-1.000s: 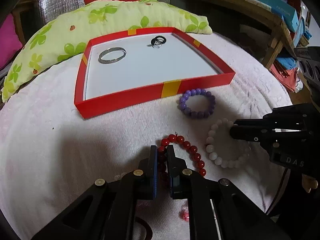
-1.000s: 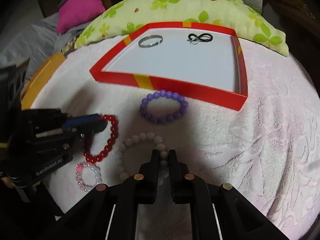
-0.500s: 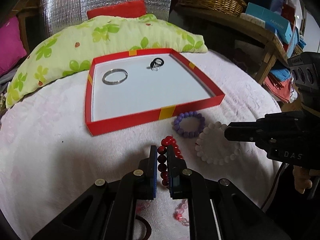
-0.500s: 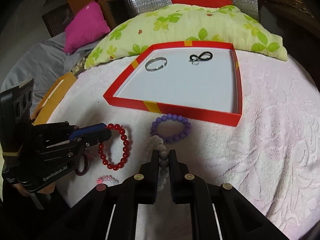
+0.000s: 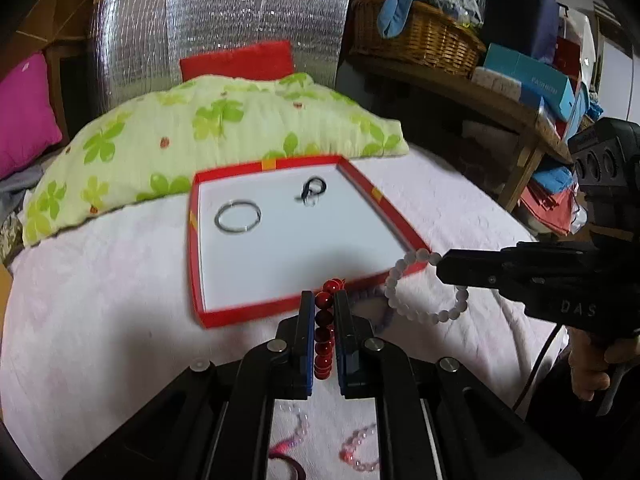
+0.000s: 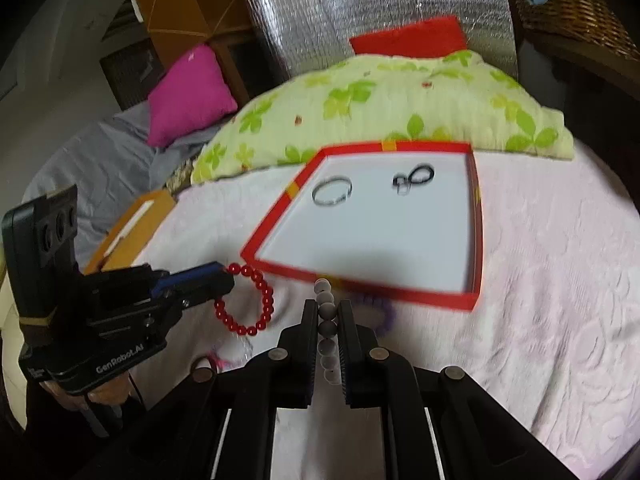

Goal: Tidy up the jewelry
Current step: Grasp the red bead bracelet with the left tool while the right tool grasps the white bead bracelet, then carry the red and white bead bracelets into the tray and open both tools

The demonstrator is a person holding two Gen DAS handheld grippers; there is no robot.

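Note:
A red-rimmed tray (image 5: 304,304) (image 6: 360,284) with a white floor lies on the pink bedspread. In it are a silver bangle (image 5: 237,216) (image 6: 332,191) and black rings (image 5: 312,191) (image 6: 416,178). My left gripper (image 5: 324,308) is shut on a red bead bracelet (image 5: 323,336) (image 6: 256,304), held above the bed just short of the tray's near rim. My right gripper (image 6: 326,312) is shut on a white bead bracelet (image 6: 326,332) (image 5: 416,300), also lifted near the tray's rim. A purple bead bracelet (image 6: 384,312) (image 5: 380,320) lies on the bed below the tray, partly hidden.
A green flowered pillow (image 5: 208,128) lies behind the tray. Small pink bead bracelets (image 5: 360,448) lie on the bed near me. A magenta cushion (image 6: 188,92) is at the left, a wooden shelf with a wicker basket (image 5: 420,36) at the right.
Both grippers have risen off the bedspread, lifting the red and white bracelets, and moved toward the tray. The purple bracelet stayed on the bed.

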